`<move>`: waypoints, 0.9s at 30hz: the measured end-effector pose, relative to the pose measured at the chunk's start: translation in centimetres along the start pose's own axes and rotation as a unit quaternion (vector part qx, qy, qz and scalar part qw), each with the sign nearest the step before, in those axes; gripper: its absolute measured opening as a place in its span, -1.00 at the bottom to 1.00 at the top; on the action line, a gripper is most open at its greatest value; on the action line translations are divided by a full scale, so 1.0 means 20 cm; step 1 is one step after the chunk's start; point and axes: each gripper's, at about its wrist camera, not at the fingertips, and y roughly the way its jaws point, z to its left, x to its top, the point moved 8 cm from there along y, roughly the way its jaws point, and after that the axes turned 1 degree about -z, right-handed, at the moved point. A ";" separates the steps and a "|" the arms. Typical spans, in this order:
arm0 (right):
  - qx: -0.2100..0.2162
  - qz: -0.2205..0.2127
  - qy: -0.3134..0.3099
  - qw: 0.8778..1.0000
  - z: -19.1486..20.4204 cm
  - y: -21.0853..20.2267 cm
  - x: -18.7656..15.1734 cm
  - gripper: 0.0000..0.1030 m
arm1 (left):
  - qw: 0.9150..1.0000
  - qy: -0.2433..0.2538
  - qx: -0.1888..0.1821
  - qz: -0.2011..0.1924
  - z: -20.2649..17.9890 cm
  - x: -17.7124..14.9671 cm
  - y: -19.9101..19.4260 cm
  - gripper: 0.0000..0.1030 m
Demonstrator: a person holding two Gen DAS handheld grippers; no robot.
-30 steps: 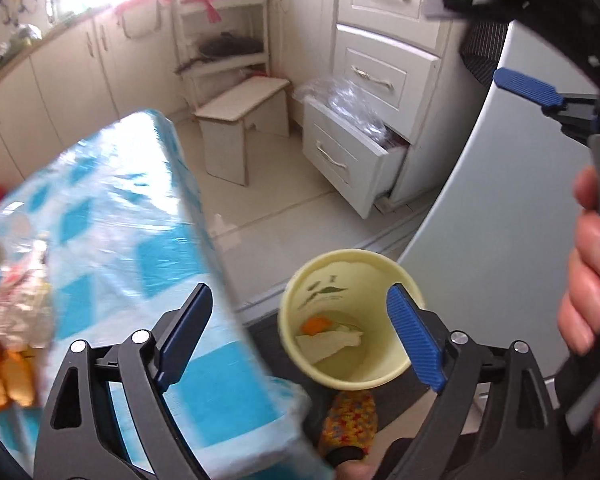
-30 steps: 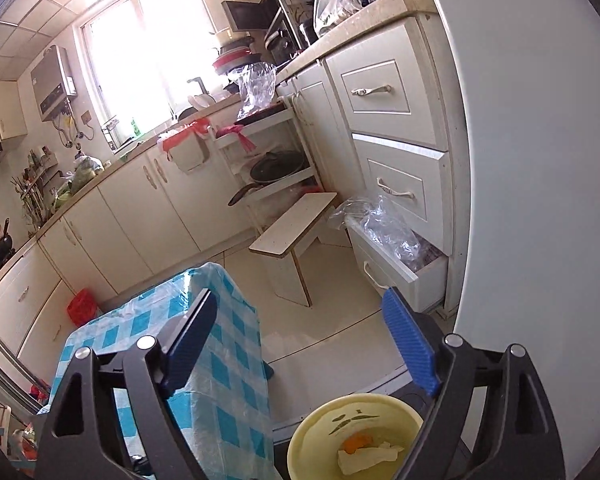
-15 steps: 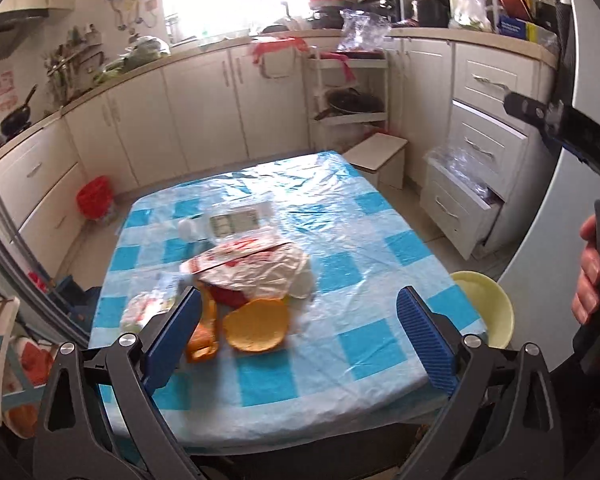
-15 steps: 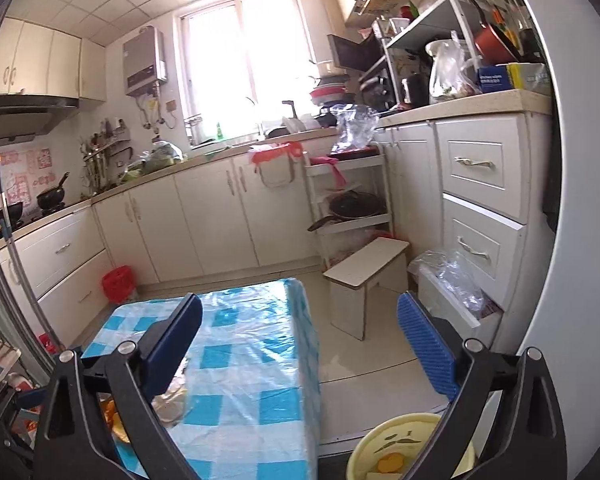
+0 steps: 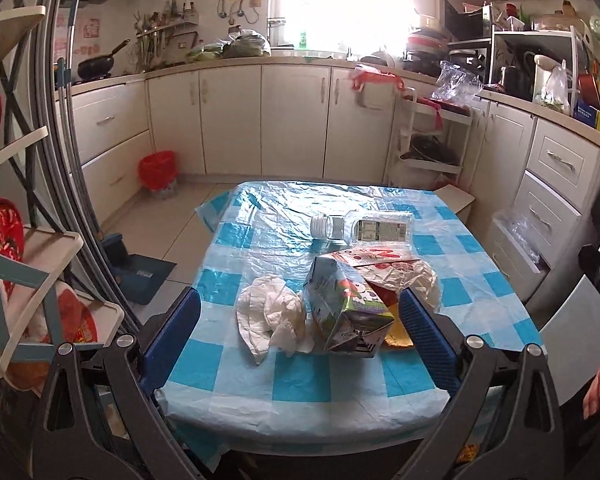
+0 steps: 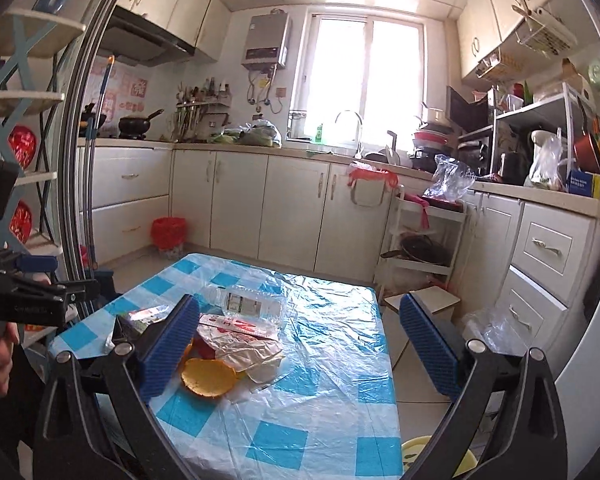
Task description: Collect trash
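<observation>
On the blue-checked table [image 5: 328, 384] lie a crumpled white tissue [image 5: 269, 316], a juice carton [image 5: 344, 308], a red-and-white wrapper [image 5: 396, 268], orange peel [image 5: 398, 336] and a clear plastic bottle [image 5: 364, 228]. My left gripper [image 5: 300, 340] hovers open and empty at the table's near edge, framing the tissue and carton. My right gripper [image 6: 300, 348] is open and empty, above the table [image 6: 340, 360] from its right side. There I see the bottle [image 6: 251, 300], the wrapper [image 6: 243, 340] and the peel [image 6: 207, 376]. The yellow bin [image 6: 414, 452] shows at the bottom edge.
A shelf rack [image 5: 19, 240] stands close on the left, with a blue dustpan [image 5: 135, 272] and a red bin [image 5: 157, 168] on the floor beyond. A white stool [image 6: 424, 300] and an open drawer holding plastic bags [image 5: 516, 236] sit right of the table. Cabinets line the walls.
Both grippers swung from over the yellow bin and floor round to face the table. Their jaws opened a little wider. Nothing was picked up.
</observation>
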 end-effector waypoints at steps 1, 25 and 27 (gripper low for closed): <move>-0.001 0.004 -0.001 1.000 0.01 0.01 -0.02 0.86 | 1.000 0.000 0.000 0.002 0.00 -0.02 0.01 0.85; -0.020 0.067 0.079 0.994 -0.17 0.05 -0.16 0.86 | 0.999 -0.026 0.003 0.019 0.05 -0.10 0.05 0.85; -0.020 0.068 0.077 0.994 -0.17 0.05 -0.15 0.86 | 0.999 -0.029 0.003 0.019 0.06 -0.10 0.06 0.85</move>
